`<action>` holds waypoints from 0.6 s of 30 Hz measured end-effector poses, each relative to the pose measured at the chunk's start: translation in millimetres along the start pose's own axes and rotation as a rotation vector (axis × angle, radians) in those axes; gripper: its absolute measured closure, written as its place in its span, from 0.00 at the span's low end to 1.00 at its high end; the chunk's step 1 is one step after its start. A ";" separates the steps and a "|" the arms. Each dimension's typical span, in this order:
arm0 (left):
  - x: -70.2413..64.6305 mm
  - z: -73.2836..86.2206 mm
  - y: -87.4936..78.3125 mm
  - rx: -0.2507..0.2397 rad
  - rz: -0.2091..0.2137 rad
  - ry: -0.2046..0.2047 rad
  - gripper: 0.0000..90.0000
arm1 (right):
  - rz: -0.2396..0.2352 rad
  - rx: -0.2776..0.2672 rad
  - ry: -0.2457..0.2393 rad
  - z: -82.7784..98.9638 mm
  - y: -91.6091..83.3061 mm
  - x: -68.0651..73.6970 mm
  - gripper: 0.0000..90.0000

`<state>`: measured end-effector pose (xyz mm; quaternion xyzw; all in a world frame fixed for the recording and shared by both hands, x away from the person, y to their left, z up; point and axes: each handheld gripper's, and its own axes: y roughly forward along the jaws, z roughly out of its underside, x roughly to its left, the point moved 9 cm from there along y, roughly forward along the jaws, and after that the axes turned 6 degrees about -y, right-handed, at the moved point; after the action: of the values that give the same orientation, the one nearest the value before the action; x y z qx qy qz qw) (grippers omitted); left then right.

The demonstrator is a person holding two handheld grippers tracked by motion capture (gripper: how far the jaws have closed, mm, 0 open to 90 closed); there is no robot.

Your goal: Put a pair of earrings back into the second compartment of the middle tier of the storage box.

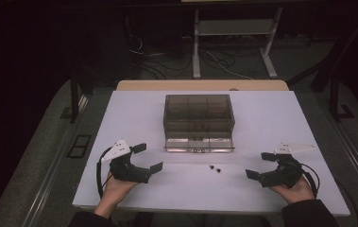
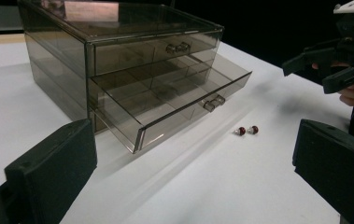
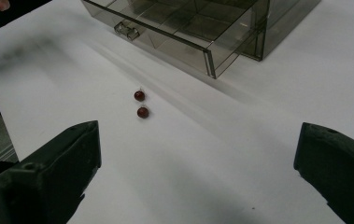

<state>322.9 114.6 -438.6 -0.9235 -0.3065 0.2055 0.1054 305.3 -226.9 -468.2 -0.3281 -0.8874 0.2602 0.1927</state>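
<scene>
A smoky clear drawer box (image 1: 199,116) stands mid-table, its lower drawer (image 1: 199,144) pulled out toward me and divided into compartments. In front of that drawer two small red beads (image 1: 215,168) lie side by side on the white table (image 1: 134,113). My left gripper (image 1: 147,157) rests at the front left, jaws wide apart with nothing between them. My right gripper (image 1: 258,164) sits at the front right, open too and empty. The left gripper view has the box (image 2: 118,60), open drawer (image 2: 174,100) and beads (image 2: 246,130); the right gripper view has the beads (image 3: 140,103) and drawer (image 3: 179,32).
The box's upper drawer (image 2: 156,49) is closed. Dark floor with cables and a metal frame (image 1: 233,42) lies beyond the far table edge. In the left gripper view the right gripper (image 2: 322,70) shows at the upper right.
</scene>
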 end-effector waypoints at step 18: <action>1.1 1.1 4.0 0.024 0.020 0.009 0.00 | 0.001 0.011 0.000 4.2 -5.0 0.0 0.00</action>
<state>325.3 112.2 -441.2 -0.9260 -0.2944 0.2060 0.1157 300.7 -231.6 -468.5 -0.3276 -0.8858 0.2652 0.1941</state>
